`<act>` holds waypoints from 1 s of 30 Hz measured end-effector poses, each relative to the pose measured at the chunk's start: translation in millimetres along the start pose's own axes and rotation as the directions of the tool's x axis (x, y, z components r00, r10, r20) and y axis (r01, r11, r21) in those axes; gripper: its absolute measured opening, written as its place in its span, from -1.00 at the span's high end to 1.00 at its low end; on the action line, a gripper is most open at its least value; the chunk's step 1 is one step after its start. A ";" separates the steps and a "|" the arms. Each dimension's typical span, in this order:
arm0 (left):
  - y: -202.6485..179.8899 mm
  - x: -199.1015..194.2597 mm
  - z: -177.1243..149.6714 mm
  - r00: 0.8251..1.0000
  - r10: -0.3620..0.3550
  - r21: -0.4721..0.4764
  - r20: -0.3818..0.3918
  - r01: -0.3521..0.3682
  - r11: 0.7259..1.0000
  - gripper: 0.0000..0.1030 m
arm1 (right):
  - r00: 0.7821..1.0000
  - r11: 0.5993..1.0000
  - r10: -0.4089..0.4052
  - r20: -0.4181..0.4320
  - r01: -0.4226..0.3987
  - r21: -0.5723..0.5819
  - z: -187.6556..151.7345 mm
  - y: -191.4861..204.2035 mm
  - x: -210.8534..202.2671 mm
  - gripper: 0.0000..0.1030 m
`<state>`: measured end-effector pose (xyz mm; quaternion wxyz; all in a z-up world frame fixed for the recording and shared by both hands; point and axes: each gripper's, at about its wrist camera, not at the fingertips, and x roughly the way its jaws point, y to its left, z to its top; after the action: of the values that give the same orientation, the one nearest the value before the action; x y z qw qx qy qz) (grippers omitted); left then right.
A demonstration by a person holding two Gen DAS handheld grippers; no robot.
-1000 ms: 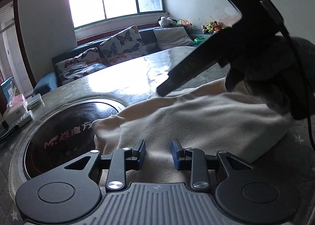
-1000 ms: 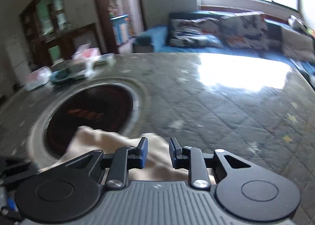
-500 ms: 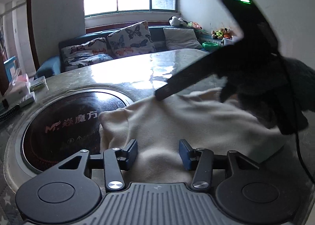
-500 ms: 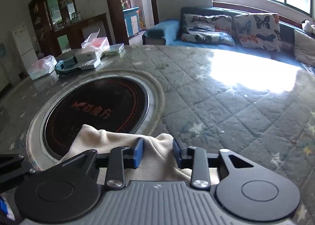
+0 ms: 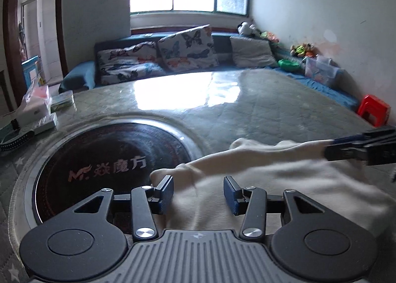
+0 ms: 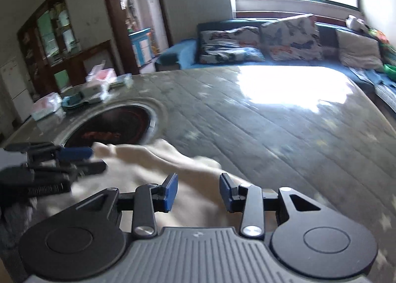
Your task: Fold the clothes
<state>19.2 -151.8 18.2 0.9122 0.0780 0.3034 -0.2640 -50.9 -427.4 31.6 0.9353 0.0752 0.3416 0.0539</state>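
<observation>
A cream garment (image 5: pixel 284 184) lies folded on the quilted table, its left end over the rim of a dark round hotplate (image 5: pixel 111 166). My left gripper (image 5: pixel 198 193) is open just above the garment's near edge, fabric showing between the blue pads. In the right wrist view the same garment (image 6: pixel 153 174) lies below my right gripper (image 6: pixel 198 192), which is open over it. The right gripper also shows at the right edge of the left wrist view (image 5: pixel 361 149), low over the cloth. The left gripper shows at the left of the right wrist view (image 6: pixel 61 161).
Boxes and tissue packs (image 5: pixel 34 109) sit at the table's left edge; they also show in the right wrist view (image 6: pixel 81 94). A sofa with butterfly cushions (image 5: pixel 183 52) runs behind the table. A red stool (image 5: pixel 373 109) stands at the right.
Both grippers have opened wider. The right gripper has dropped from above the cloth to low at its right end. The garment lies flatter and a fold now runs across its top.
</observation>
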 end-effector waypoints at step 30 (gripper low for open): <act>-8.6 -45.7 -36.2 0.995 0.051 0.117 0.083 -0.061 0.991 0.01 | 0.998 0.964 0.068 -0.001 -0.066 -0.257 -33.7 38.5 -33.4 0.48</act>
<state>-34.9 -128.4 16.5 0.9243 0.1302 0.2482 -0.2589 -100.1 -391.2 34.1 0.9360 -0.0350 0.3255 0.1292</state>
